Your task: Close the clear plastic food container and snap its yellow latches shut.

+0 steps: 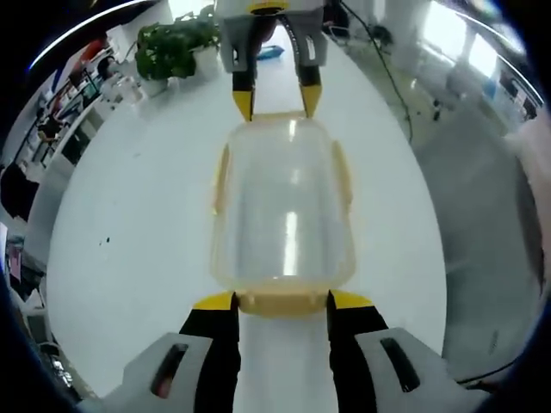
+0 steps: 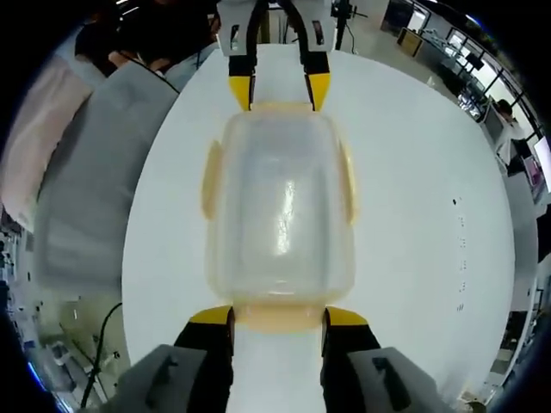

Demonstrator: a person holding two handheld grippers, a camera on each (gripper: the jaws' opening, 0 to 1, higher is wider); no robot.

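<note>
Container on white desk, lid seated, between opposed hand-held grippers. Left hand-held gripper and right hand-held gripper each part-open, straddling yellow end latch, apparently gripping nothing. Step: end latches. Next: press latches down to snap.

**Both ends of the container blocked, long sides open**

The container is sitting on the white table. The left gripper and right gripper are crowding its two short ends. Bare tabletop is lying open along both its long sides. A potted plant is standing well beyond the container, near the table's far edge.
</note>
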